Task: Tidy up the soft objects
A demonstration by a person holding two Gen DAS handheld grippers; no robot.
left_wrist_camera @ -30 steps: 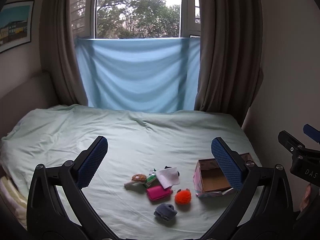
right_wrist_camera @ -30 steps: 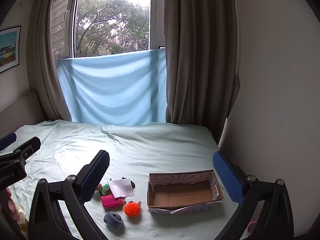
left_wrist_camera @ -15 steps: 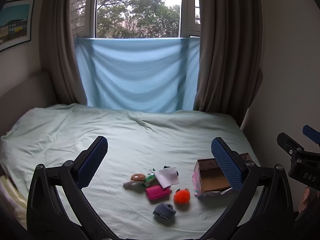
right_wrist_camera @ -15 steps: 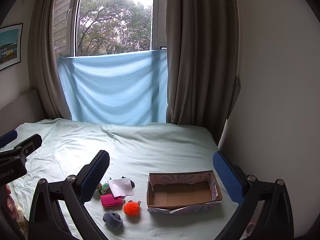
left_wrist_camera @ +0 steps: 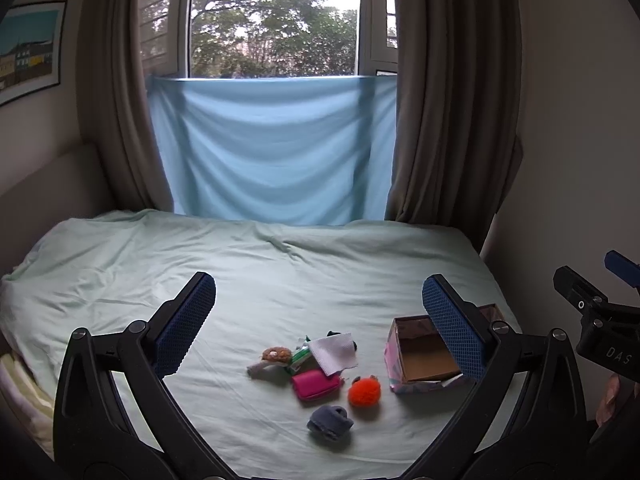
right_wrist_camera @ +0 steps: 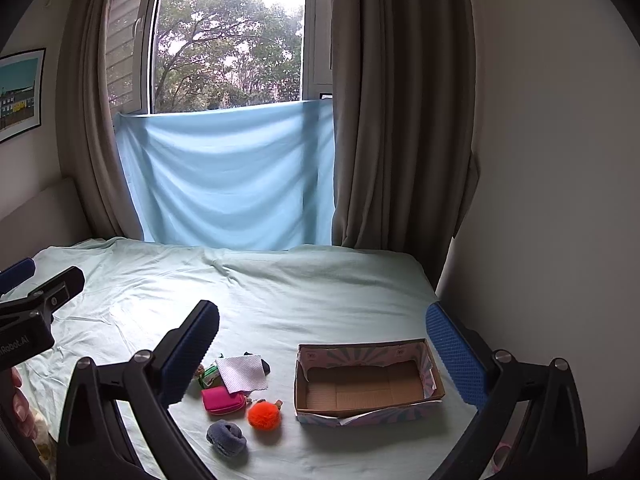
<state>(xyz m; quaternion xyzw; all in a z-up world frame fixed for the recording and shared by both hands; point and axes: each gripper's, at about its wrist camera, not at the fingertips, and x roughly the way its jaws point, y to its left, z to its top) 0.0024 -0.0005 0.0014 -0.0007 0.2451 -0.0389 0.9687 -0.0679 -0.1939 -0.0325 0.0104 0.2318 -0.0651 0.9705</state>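
While above the bed (left_wrist_camera: pixel 280 280), both tongs (left_wrist_camera: pixel 318 312) (right_wrist_camera: pixel 322 344) wide, empty.

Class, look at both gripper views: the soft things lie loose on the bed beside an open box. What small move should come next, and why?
Probably lower the right gripper, jaws open and empty, toward the fluffy orange pom-pom. It lies on the pale green bedsheet nearest the empty patterned cardboard box, clear of the pink zip pouch and grey rolled sock.
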